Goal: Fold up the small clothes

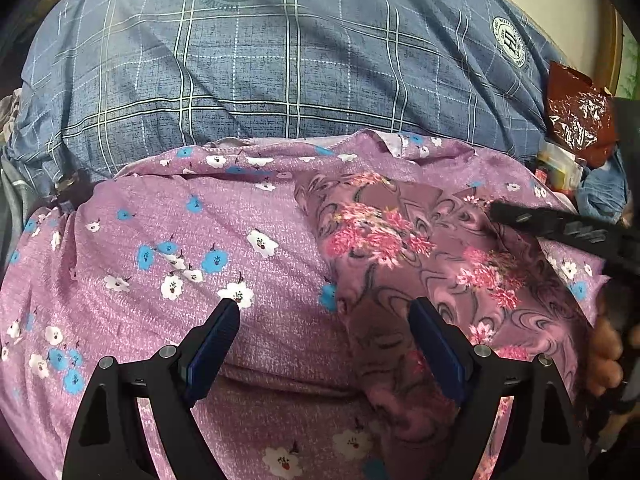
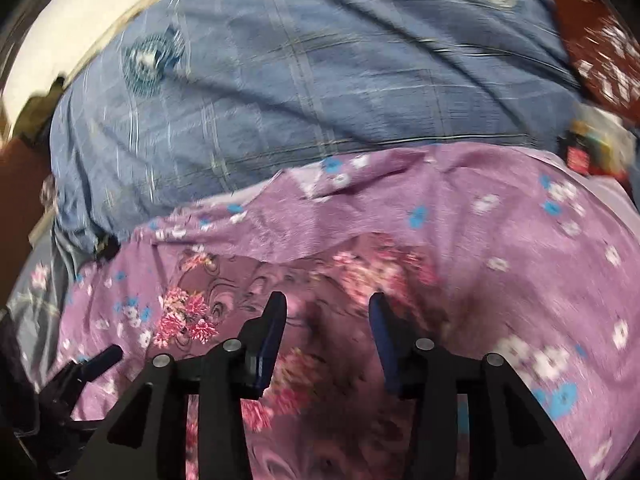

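A purple garment [image 1: 248, 216] printed with white and blue flowers lies spread over a blue plaid bedsheet [image 1: 280, 72] on a bed. On top of its right part lies a smaller mauve cloth [image 1: 404, 240] with pink flower clusters and dark swirls, rumpled and partly doubled over itself.

The left gripper [image 1: 324, 308] hangs just above the cloths with its jaws wide apart; one blue-padded finger points at the purple garment, the other at the edge of the mauve cloth, and nothing is between the pads. The right gripper [image 2: 328, 304] stands over the mauve cloth [image 2: 224, 288] with its jaws partly open; no fabric is pinched between them, though the right wrist view is blurred. In the left wrist view one black finger of the right gripper reaches in from the right edge over the mauve cloth, and a hand [image 1: 608, 356] shows below it.

A crumpled dark red foil packet [image 1: 576, 116] lies at the right edge of the bed, beyond the garment.
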The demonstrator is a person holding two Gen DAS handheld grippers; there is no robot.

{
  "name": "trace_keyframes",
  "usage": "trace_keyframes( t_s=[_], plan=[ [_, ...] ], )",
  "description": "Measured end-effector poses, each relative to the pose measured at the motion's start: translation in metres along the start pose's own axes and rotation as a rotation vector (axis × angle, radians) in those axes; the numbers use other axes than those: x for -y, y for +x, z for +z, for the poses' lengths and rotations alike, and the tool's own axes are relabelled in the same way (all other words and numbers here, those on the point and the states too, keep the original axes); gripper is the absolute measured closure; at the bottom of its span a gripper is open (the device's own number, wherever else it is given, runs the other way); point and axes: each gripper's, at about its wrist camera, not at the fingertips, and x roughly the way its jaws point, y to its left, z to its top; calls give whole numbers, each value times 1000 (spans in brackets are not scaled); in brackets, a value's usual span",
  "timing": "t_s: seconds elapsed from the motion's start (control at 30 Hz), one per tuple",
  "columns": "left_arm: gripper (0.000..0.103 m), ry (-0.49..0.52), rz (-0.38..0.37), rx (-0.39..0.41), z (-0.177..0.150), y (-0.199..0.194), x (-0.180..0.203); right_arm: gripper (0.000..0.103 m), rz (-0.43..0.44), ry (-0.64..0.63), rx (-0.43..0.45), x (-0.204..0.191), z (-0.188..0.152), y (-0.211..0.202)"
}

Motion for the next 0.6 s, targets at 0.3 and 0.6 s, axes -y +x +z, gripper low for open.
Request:
trace_keyframes(
  t_s=[0.3,0.6],
  plan=[
    [15,6,12,47,1,-4,-2,97,-20,101,37,21,6,2],
    [15,24,0,-10,0,10,3,82,-5,160,2,32,-2,2]
  ],
)
